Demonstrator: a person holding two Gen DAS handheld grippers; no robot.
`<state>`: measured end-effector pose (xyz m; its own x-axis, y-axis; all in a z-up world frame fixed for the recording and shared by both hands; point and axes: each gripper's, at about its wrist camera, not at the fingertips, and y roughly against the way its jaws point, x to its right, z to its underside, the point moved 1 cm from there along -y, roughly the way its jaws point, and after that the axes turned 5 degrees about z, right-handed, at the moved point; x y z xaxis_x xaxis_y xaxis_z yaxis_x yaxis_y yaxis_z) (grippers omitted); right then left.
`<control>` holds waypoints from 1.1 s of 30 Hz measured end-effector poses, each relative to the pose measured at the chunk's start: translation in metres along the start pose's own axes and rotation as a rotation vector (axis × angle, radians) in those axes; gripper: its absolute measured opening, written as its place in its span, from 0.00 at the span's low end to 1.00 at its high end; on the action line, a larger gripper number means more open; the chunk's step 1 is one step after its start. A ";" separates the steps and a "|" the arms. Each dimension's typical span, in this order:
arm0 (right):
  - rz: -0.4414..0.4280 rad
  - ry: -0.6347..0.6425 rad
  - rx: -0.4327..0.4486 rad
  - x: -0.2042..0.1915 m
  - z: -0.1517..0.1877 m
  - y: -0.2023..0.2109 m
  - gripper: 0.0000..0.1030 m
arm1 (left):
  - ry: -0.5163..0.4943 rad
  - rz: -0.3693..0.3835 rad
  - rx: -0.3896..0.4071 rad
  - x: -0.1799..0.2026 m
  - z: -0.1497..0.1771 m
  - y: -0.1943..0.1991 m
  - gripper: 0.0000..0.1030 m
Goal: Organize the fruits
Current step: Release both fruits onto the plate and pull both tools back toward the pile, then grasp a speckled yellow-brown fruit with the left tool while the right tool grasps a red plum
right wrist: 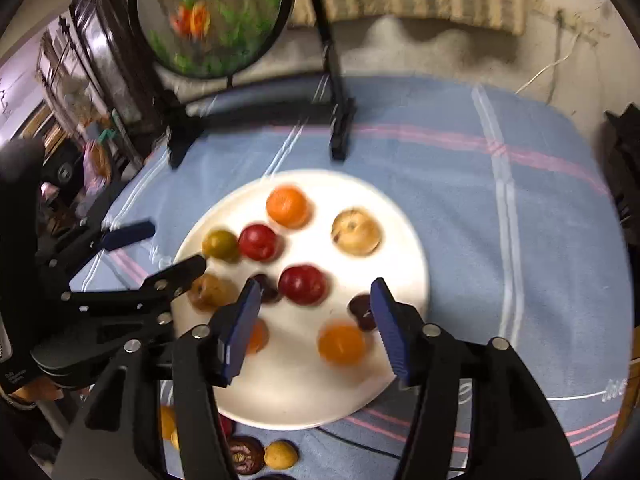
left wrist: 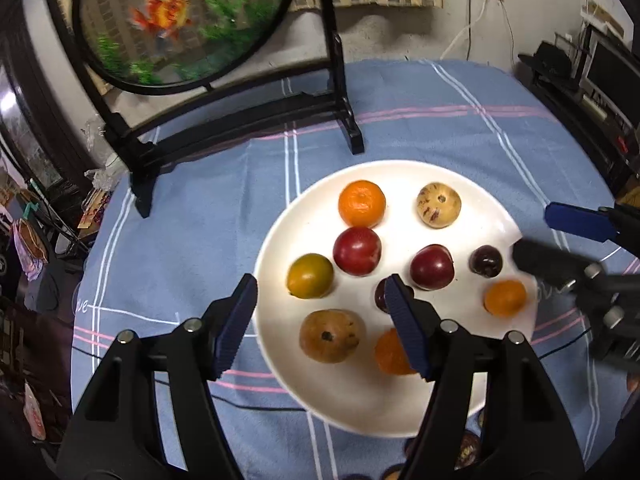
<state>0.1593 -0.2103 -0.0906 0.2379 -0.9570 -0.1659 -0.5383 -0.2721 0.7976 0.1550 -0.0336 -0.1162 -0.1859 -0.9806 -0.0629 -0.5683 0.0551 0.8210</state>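
A white plate (left wrist: 280,376) (right wrist: 304,404) on the blue cloth holds several fruits: oranges, red plums, dark plums, a green-orange citrus (left wrist: 310,276) and two brownish round fruits. My left gripper (left wrist: 320,286) hangs open over the plate's left half. A brown fruit (left wrist: 332,336) lies below its fingers, and no pad touches it. My right gripper (right wrist: 316,286) is open over the plate's right half, above an orange (right wrist: 342,342) that lies free on the plate. Each gripper also shows in the other's view, the right gripper (left wrist: 534,232) and the left gripper (right wrist: 176,245).
A round fish picture on a black stand (left wrist: 240,120) (right wrist: 336,120) stands behind the plate. More fruits lie on the cloth in front of the plate, among them a dark one (right wrist: 244,454) and a yellow one (right wrist: 280,454). Cluttered furniture lies beyond the table's left edge.
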 end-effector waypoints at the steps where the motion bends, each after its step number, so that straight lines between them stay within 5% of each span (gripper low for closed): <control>1: -0.012 -0.020 0.005 0.003 0.000 0.008 0.56 | 0.010 0.001 0.011 -0.004 0.001 0.007 0.66; 8: 0.024 -0.037 0.075 0.021 0.027 0.075 0.58 | 0.069 0.016 0.071 -0.026 0.023 0.057 0.70; 14: 0.067 0.063 0.035 0.006 0.106 0.100 0.58 | 0.065 0.033 0.054 -0.028 0.066 0.083 0.72; 21: 0.055 -0.016 -0.116 0.012 0.190 0.084 0.58 | -0.080 0.175 -0.047 0.021 0.152 0.093 0.72; 31: 0.037 -0.023 -0.134 0.004 0.208 0.085 0.58 | -0.230 0.280 -0.143 0.082 0.205 0.061 0.72; 32: 0.031 -0.020 -0.132 0.001 0.208 0.084 0.58 | -0.242 0.275 -0.150 0.085 0.207 0.055 0.67; 33: 0.021 -0.017 -0.132 -0.001 0.207 0.084 0.58 | -0.250 0.269 -0.163 0.086 0.208 0.050 0.46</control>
<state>-0.0535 -0.2531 -0.1439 0.2128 -0.9644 -0.1572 -0.4314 -0.2371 0.8704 -0.0563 -0.0763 -0.1982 -0.5117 -0.8579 0.0470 -0.3417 0.2534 0.9050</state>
